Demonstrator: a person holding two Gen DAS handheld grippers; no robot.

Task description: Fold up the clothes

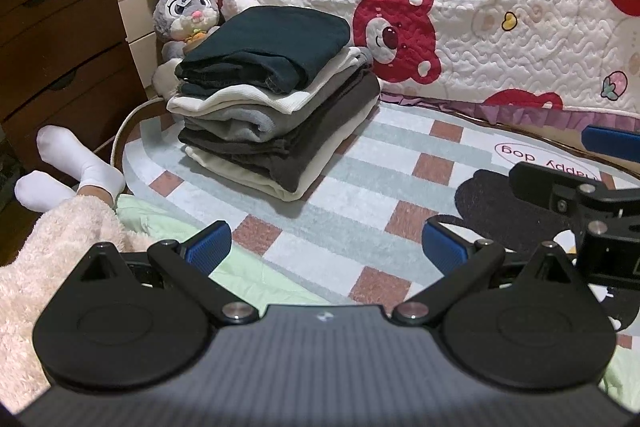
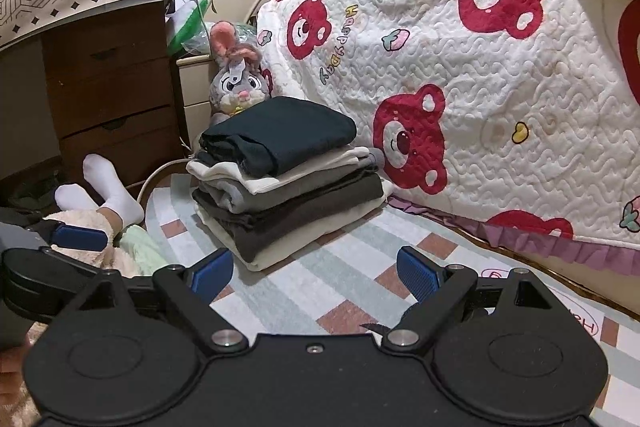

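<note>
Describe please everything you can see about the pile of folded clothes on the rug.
The pile of folded clothes has about six soft fabric garments, neatly stacked. From the top: dark teal-black, cream ribbed, light grey fleecy, dark grey, then cream at the bottom. Folded edges face the cameras. It stands upright, slightly uneven, on the checked rug, close beside the bear-print quilt hanging from the bed. A grey plush rabbit sits just behind it. Neither hand-held gripper touches it.

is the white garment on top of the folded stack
No, a dark garment tops the stack; the white one lies just beneath it.
</note>
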